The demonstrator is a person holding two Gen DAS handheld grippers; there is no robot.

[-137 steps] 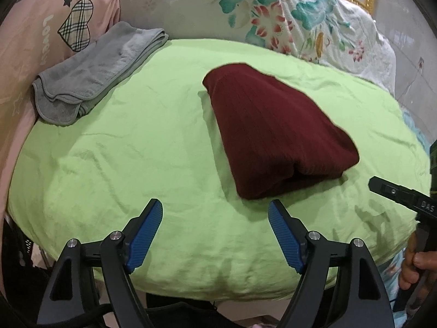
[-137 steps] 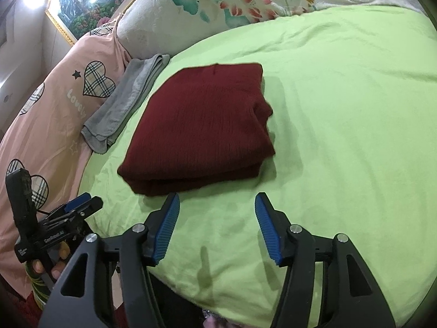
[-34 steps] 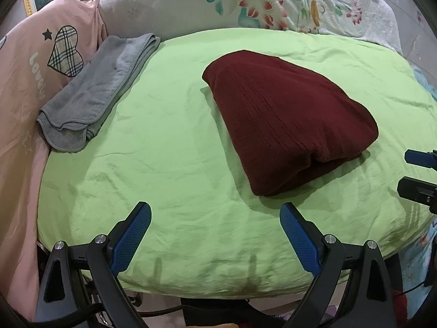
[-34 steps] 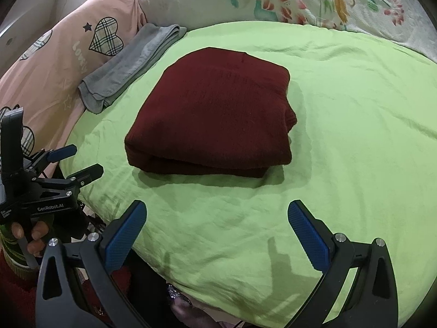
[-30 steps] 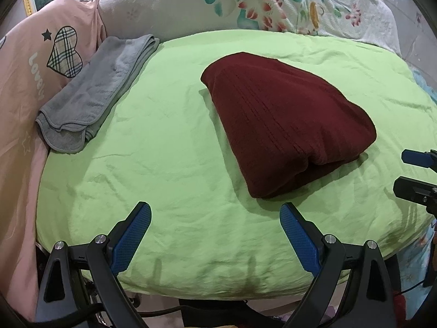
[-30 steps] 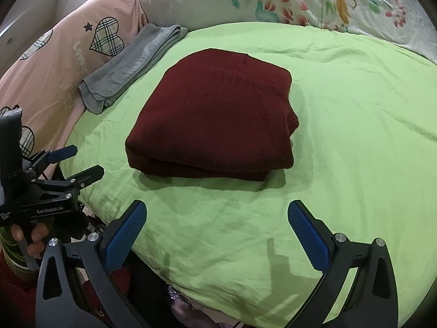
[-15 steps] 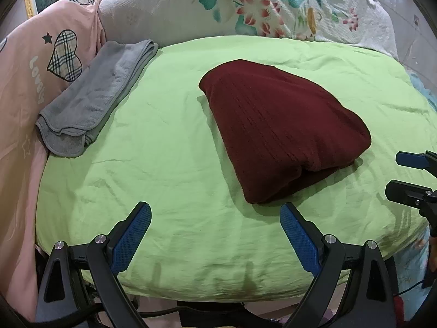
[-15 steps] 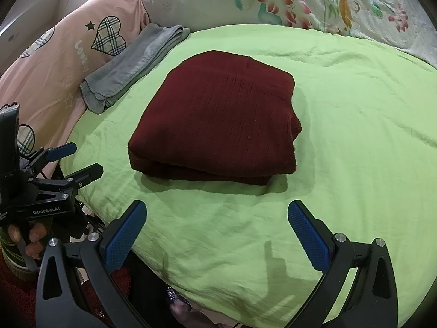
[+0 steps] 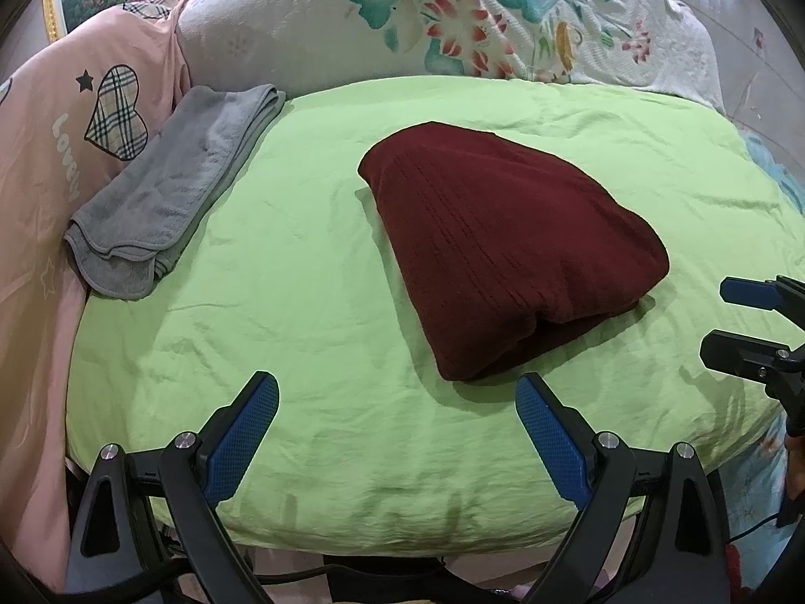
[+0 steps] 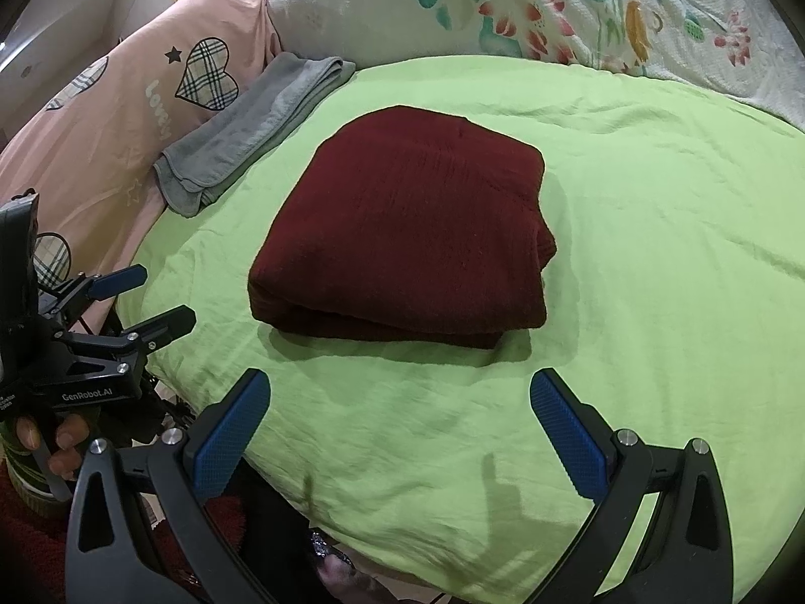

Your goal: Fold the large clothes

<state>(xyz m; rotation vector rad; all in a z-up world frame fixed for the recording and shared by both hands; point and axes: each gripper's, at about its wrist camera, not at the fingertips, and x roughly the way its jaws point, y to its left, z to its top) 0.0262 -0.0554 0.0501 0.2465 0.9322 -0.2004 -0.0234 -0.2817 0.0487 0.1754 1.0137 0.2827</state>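
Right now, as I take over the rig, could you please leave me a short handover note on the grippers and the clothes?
Left gripper: open, empty, held at the near edge of the green sheet.
Right gripper: open, empty, also at the near edge.
Maroon sweater: folded into a compact stack in the middle of the sheet, touched by neither gripper.
Grey garment: folded, lying at the sheet's far left beside the pink pillow.
Done: both pieces look folded.
Left: probably nothing to fold in view; perhaps move the sweater aside.
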